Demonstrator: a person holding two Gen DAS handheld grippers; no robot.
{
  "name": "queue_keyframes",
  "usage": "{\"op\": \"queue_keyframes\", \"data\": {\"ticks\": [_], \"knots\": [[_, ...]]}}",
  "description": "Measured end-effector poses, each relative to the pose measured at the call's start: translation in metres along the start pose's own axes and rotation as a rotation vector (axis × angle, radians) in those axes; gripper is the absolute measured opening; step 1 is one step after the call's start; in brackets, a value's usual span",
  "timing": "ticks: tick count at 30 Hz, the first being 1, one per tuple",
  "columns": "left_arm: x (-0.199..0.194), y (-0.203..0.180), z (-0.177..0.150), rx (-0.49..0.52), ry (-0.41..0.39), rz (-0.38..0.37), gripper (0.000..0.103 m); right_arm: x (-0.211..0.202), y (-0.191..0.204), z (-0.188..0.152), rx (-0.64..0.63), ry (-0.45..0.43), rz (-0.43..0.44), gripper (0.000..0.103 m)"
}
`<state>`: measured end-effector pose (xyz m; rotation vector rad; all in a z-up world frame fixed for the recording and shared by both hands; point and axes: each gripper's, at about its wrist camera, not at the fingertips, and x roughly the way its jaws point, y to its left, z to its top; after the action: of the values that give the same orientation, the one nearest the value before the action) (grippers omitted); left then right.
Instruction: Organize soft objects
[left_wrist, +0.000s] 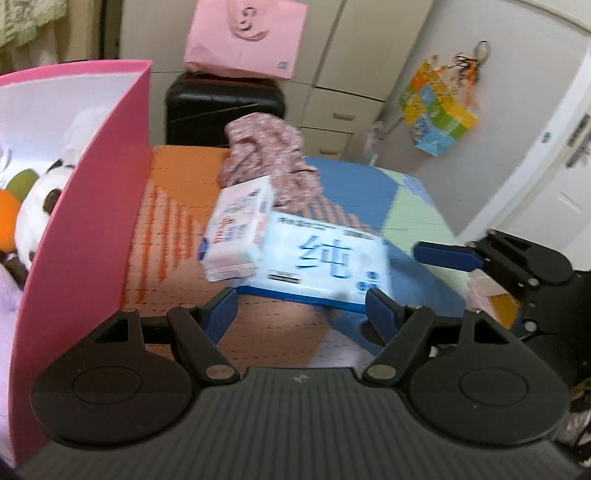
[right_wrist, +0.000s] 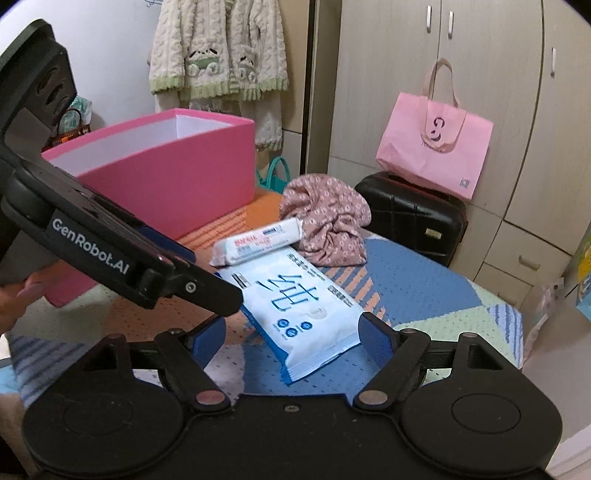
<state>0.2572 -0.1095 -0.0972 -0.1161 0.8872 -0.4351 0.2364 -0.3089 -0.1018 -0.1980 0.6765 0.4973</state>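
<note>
A large blue-and-white wipes pack lies on the patchwork mat. A smaller white-and-pink tissue pack rests against its far end. A crumpled pink floral cloth lies behind them. An open pink box stands on the left, with a white plush toy inside. My left gripper is open, just in front of the large pack. My right gripper is open, its fingers either side of the pack's near end.
A black suitcase with a pink tote bag on it stands behind the mat, against cream cupboards. A colourful bag hangs at the right. The mat's right edge drops off. The right gripper's blue finger shows at the left view's right.
</note>
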Motion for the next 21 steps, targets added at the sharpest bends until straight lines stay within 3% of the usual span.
{"op": "queue_keyframes", "data": {"ticks": [4, 9, 12, 21], "knots": [[0.008, 0.003, 0.003, 0.027, 0.021, 0.039, 0.076, 0.008, -0.010, -0.003, 0.026, 0.007, 0.015, 0.086], [0.016, 0.006, 0.003, -0.022, 0.032, 0.007, 0.076, 0.018, -0.020, -0.002, 0.057, 0.016, 0.028, 0.087], [0.022, 0.006, 0.003, -0.043, 0.015, 0.035, 0.076, 0.024, -0.023, -0.001, 0.072, 0.025, 0.035, 0.089], [0.028, 0.004, 0.000, -0.054, -0.026, 0.005, 0.075, 0.038, -0.015, -0.007, 0.065, 0.032, 0.033, 0.091]]}}
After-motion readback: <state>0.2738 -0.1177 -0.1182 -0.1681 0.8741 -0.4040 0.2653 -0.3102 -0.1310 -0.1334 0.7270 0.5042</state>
